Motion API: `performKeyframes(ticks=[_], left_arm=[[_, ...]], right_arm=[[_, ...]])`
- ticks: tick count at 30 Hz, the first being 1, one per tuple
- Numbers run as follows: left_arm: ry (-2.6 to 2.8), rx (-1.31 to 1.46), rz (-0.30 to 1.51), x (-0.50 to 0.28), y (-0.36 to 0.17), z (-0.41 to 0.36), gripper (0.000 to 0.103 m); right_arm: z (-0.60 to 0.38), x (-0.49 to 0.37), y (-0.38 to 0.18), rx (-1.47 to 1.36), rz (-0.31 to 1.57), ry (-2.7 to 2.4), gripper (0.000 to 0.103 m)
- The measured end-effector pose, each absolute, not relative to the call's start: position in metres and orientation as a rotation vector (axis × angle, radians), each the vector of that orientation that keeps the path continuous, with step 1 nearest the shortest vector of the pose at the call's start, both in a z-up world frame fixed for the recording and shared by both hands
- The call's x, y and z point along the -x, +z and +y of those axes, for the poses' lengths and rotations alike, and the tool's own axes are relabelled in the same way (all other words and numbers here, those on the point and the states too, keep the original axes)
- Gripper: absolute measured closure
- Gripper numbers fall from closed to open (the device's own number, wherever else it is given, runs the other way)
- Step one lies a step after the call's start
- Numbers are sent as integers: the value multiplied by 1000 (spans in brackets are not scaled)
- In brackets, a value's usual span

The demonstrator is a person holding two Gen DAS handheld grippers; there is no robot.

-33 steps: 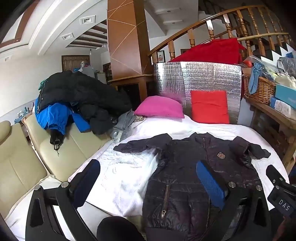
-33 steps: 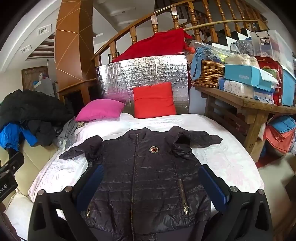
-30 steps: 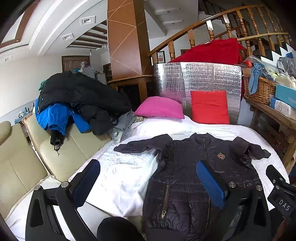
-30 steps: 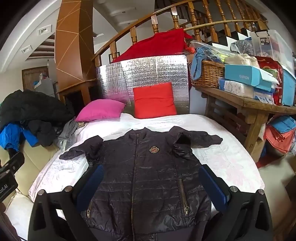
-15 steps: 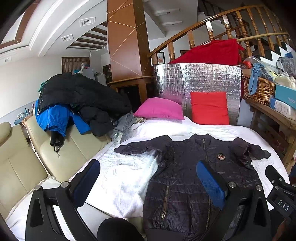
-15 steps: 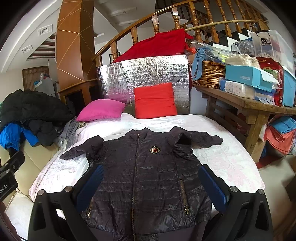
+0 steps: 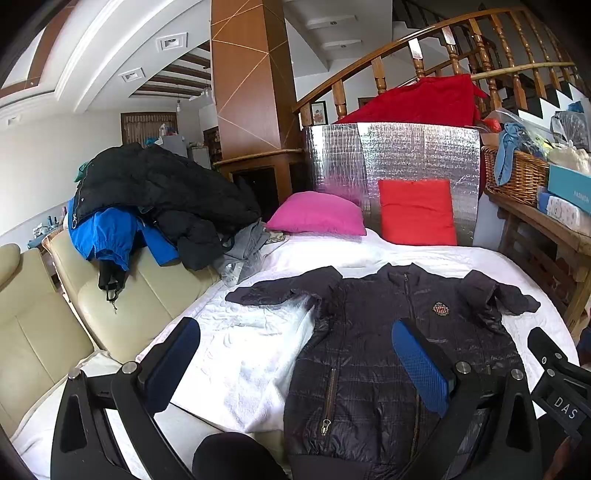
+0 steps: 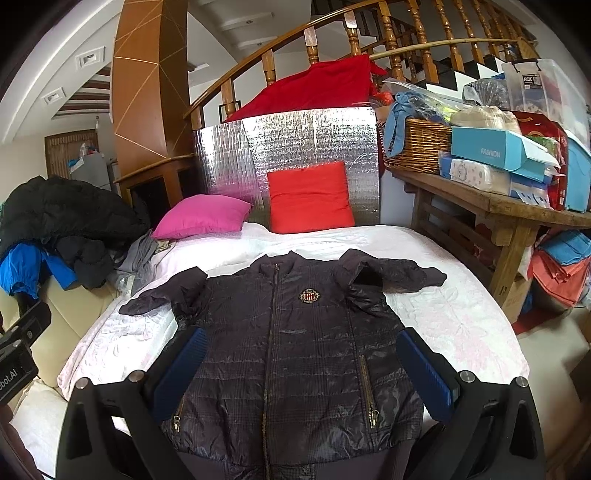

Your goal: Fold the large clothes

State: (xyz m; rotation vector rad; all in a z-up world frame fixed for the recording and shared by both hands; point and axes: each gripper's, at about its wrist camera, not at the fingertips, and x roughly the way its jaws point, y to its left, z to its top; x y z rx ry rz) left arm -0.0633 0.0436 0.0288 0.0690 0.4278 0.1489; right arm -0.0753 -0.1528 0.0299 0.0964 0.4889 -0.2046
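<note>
You have one dark quilted jacket (image 8: 295, 343) spread face up on the white bedspread (image 8: 461, 314), zip closed, collar toward the pillows and hem at the near edge of the bed. Both of its sleeves lie out to the sides, one each way, and it shows two zipped front pockets and one crest badge (image 8: 309, 295) on the chest.

Your right gripper (image 8: 306, 373) hangs over the lower half of the jacket with its two blue-padded fingers (image 8: 428, 373) spread wide, roughly as wide as the jacket body, and nothing sits between them. Your left gripper (image 7: 295, 369) is likewise wide apart and empty: its left finger (image 7: 173, 362) is over bare bedspread (image 7: 240, 350) and its right finger over the jacket (image 7: 399, 354) front. You cannot tell from either view whether the finger pads touch the fabric.

At the head of the bed you have two pillows: one magenta pillow (image 8: 203, 216) lying flat and one red pillow (image 8: 309, 197) propped against a silver foil panel (image 8: 288, 155). To your left, one cream sofa (image 7: 48, 325) carries a heap of clothes with one black coat (image 7: 155, 188) on top and one blue garment (image 7: 107, 232) beneath it. To your right, one wooden bench table (image 8: 491, 206) holds one wicker basket (image 8: 417, 146) and several boxes. One red cloth (image 8: 314, 88) hangs over the wooden stair railing (image 8: 351, 33) behind.
</note>
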Motion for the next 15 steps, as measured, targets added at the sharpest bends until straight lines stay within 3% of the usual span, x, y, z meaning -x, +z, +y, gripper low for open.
performKeyframes(ticks=[15], left_arm=[[142, -64, 468, 40, 14, 35, 0]], right_arm=[[-161, 59, 19, -71, 550, -226, 0]])
